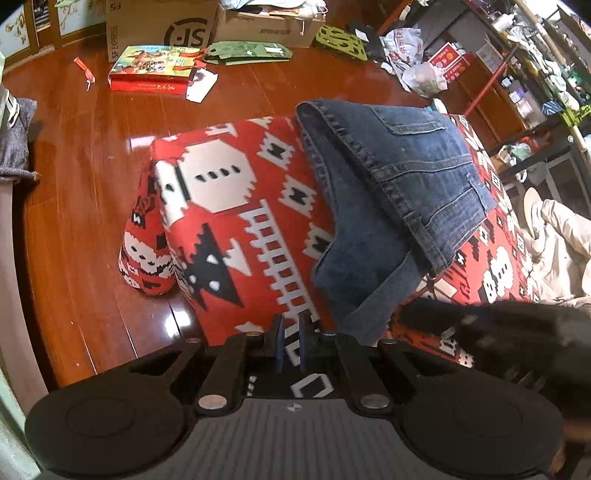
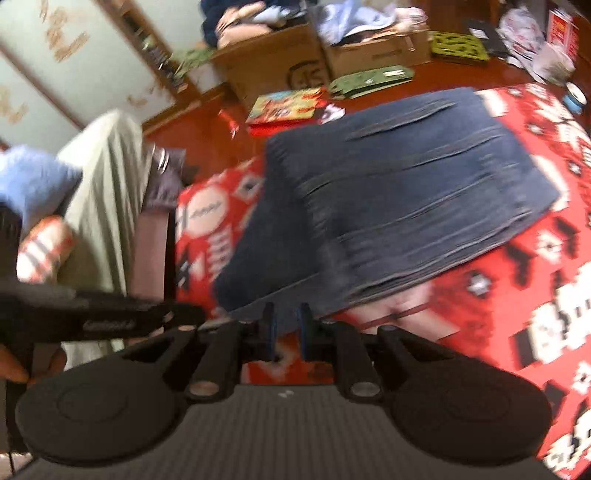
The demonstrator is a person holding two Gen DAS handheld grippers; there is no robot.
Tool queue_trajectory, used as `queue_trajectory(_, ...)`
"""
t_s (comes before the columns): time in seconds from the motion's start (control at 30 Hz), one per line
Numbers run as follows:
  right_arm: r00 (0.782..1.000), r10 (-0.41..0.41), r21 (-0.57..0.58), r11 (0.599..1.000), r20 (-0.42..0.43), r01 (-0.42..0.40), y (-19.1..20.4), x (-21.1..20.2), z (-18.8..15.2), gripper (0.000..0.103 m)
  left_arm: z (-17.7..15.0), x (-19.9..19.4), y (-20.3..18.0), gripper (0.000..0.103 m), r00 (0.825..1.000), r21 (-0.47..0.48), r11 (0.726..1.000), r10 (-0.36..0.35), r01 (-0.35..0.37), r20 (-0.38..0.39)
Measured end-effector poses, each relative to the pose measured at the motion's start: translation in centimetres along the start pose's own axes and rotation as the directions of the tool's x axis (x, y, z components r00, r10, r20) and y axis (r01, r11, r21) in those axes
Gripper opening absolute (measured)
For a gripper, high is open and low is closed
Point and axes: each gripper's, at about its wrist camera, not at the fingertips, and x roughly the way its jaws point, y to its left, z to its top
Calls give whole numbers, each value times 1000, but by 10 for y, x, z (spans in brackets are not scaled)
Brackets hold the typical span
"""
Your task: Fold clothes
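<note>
A pair of folded blue jeans (image 1: 388, 192) lies on a surface under a red cloth with a black and white pattern (image 1: 236, 206). My left gripper (image 1: 290, 339) hovers over the cloth's near edge, just left of the jeans' lower hem, its jaws almost together and holding nothing. In the blurred right wrist view the jeans (image 2: 388, 206) lie just ahead of my right gripper (image 2: 287, 332). Its jaws stand slightly apart with nothing between them. The other gripper's black body (image 2: 92, 317) shows at the left.
Cardboard boxes (image 1: 162, 26), a red book box (image 1: 155, 70) and green card pieces (image 1: 247, 51) lie on the glossy wooden floor (image 1: 85, 155). A pale garment (image 1: 557, 240) lies to the right. A person's leg in light trousers (image 2: 107, 184) is at the left.
</note>
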Motion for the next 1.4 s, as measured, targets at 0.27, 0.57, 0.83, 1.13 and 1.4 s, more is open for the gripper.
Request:
queue_trajectory(0.27,992,-128,-185,974,6,127,77,22,-10,33,-6,-16,33,6,998,-52,997,-62,61,-6)
queue_trajectory(0.57,965,-262,-323,915,-15,243,102,50,-9,32,-12,-22,49,6,992,-98,987,-130,128,-12)
queue_trajectory(0.83,976,-216,-94,972,-9,214,61,15,20,3,-8,-14,39,18,975,-102,970,-220,223,37)
queue_trajectory(1.13,989,-147,46,988,-2,147,36,-15,44,3,2,28,12,35,944,-98,939,-325,329,55)
queue_trajectory(1.4,996,-64,52,996,-59,67,34,-3,40,3,-5,36,2,6,947,-123,940,-311,318,74)
